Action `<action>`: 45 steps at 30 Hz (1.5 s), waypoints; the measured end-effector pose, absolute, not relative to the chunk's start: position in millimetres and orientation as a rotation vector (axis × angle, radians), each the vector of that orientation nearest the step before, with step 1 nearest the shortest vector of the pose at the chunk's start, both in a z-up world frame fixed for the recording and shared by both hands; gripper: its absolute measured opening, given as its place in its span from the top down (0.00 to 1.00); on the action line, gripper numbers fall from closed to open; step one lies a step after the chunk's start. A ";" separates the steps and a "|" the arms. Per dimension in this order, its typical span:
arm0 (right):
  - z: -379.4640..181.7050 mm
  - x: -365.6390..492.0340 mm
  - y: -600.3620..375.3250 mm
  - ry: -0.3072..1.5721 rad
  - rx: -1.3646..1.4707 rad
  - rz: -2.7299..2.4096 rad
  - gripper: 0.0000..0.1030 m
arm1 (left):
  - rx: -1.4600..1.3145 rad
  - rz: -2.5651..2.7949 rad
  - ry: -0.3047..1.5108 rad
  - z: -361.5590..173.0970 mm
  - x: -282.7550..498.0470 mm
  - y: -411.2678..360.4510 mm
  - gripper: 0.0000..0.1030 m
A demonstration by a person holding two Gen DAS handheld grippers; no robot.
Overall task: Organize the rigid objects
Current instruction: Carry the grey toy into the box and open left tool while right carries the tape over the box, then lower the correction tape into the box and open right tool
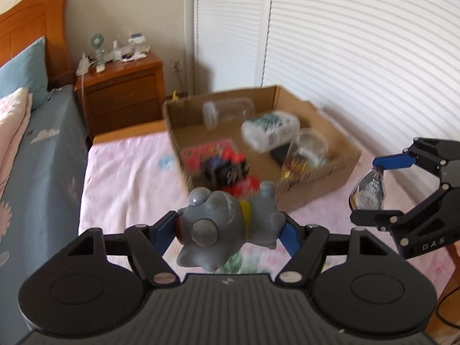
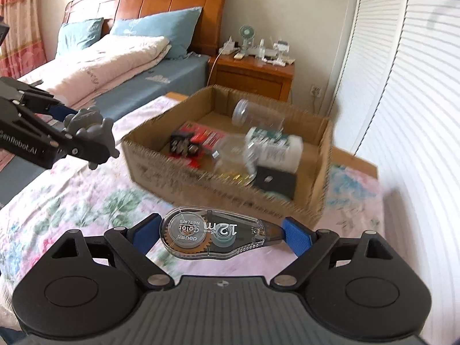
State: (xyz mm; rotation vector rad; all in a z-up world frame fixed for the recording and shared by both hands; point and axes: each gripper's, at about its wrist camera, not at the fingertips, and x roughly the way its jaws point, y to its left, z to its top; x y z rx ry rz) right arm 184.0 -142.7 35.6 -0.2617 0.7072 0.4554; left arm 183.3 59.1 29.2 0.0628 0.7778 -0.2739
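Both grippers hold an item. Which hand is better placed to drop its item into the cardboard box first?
Probably the left. The left gripper holds the grey toy right at the cardboard box near wall. The right gripper, holding the correction tape, sits farther back.

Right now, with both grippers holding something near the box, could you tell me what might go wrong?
1. The right gripper pinches the correction tape only at its ends, so it might pivot and drop.
2. The left gripper's grey toy is rounded and could slip.
3. The cardboard box already holds loose jars, so dropped items may knock them.
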 end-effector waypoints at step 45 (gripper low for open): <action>44.7 332.9 -135.0 0.865 -0.124 0.307 0.10 | 0.142 -0.189 0.635 31.5 257.6 72.6 0.01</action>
